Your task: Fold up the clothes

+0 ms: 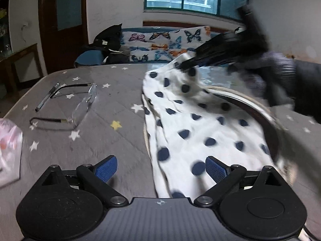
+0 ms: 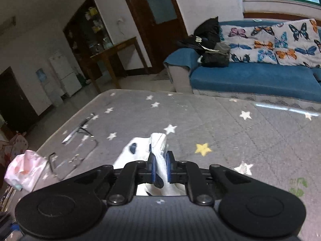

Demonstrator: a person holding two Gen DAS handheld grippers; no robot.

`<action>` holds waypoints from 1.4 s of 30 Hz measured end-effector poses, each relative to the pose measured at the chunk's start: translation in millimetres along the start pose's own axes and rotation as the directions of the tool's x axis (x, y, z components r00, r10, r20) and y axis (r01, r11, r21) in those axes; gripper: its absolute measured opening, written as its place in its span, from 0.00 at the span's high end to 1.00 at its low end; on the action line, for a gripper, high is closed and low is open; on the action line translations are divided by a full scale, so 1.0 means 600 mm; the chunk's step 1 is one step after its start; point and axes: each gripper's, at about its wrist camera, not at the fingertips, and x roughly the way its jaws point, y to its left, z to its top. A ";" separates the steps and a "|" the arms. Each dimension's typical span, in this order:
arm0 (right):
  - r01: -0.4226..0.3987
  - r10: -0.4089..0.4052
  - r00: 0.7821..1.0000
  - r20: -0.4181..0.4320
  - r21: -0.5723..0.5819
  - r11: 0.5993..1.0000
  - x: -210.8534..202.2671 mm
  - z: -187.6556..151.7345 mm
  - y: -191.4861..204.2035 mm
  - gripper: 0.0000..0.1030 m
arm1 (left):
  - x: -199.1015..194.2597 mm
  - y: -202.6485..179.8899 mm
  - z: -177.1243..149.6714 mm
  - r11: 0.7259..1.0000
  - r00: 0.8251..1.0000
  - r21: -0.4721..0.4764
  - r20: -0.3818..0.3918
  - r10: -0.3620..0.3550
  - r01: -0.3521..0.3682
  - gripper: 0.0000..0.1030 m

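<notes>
Matt dotted cloth (image 1: 200, 124); quilted grey table cover (image 1: 104, 100)

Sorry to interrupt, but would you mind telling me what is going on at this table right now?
A person with a handheld tool in each hand is folding a white polka-dot garment on a grey star-print table cover. The right tool is shut on a bunched edge of the fabric, lifting it. The left tool is wide open, holding nothing, near the garment's near end. Eyeglasses and a pen lie off to the left.

Eyeglasses (image 1: 80, 104) and a pen (image 1: 47, 96) are lying side by side on the star-printed grey table cover (image 1: 104, 140); a butterfly-patterned throw (image 2: 276, 42) is draping the blue sofa (image 2: 250, 78)
</notes>
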 end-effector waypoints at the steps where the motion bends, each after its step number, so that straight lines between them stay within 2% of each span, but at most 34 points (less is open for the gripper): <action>1: -0.007 0.007 1.000 0.004 -0.004 1.000 -0.009 0.000 0.004 0.91 | 0.012 0.003 0.006 1.000 1.000 -0.001 -0.007 0.008 -0.008 0.06; 8: -0.067 0.068 0.997 0.038 -0.044 0.997 -0.088 -0.005 0.044 0.91 | 0.070 0.018 0.017 0.998 0.996 0.012 -0.062 0.063 -0.063 0.06; 14: -0.110 0.115 0.992 0.053 -0.101 0.989 -0.155 -0.024 0.087 0.91 | 0.078 0.029 0.019 0.999 0.998 -0.019 -0.053 0.044 -0.045 0.06; 20: -0.154 0.162 0.986 0.040 -0.163 0.975 -0.209 -0.059 0.131 0.91 | 0.085 0.020 0.017 0.998 0.997 0.018 -0.039 0.067 -0.067 0.05; 36: -0.294 0.300 0.954 -0.010 -0.237 0.926 -0.310 -0.182 0.222 0.91 | 0.058 0.028 0.002 0.997 0.998 0.047 -0.007 0.063 -0.062 0.05; 42: -0.320 0.320 0.946 -0.057 -0.335 0.886 -0.339 -0.237 0.252 0.91 | 0.021 0.027 -0.024 0.990 0.997 0.119 0.028 0.070 -0.073 0.05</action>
